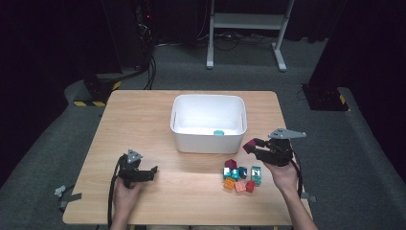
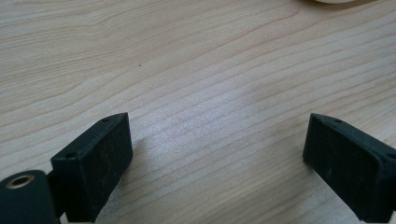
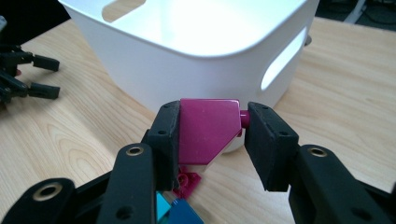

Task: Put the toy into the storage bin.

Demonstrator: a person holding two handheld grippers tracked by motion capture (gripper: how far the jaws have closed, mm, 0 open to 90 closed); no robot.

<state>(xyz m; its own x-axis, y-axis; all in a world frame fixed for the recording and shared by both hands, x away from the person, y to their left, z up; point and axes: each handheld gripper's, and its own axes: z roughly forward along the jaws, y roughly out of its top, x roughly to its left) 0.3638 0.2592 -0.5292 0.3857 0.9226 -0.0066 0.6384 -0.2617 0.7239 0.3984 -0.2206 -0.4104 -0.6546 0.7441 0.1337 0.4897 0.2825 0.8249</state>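
Right gripper (image 3: 209,135) grasps a magenta slanted brick (image 3: 205,130), jaws clenched on its two sides, one side stud poking toward the right jaw. It is lifted off the surface, just in front of the white bin (image 1: 209,122)'s near wall, close to the bin's right near corner. The bin sits mid-surface toward the far edge; a teal brick (image 1: 219,132) already lies inside by the near wall. The rest of the brick pile (image 1: 241,177) sits near the surface's near-right area, just beside the right hand (image 1: 282,172).

Left gripper (image 1: 139,173) rests low near the near-left part of the surface, jaws released and wide apart, nothing between them; its own view shows bare wood.

Risks, judged from this:
- The grip looks uneven: one jaw on a flat face, the other against a stud, so the brick may pivot or slip out when moved.
- The brick seems at about rim height or below; going straight forward could knock the bin wall and shove the bin toward the far edge.
- Early release would drop it on the surface in front of the bin, maybe bouncing off the right edge.
- Bricks lie right under the jaws in the right gripper view; dipping down would scatter the pile.
- The left gripper is well apart from the bin, so nothing steadies it.
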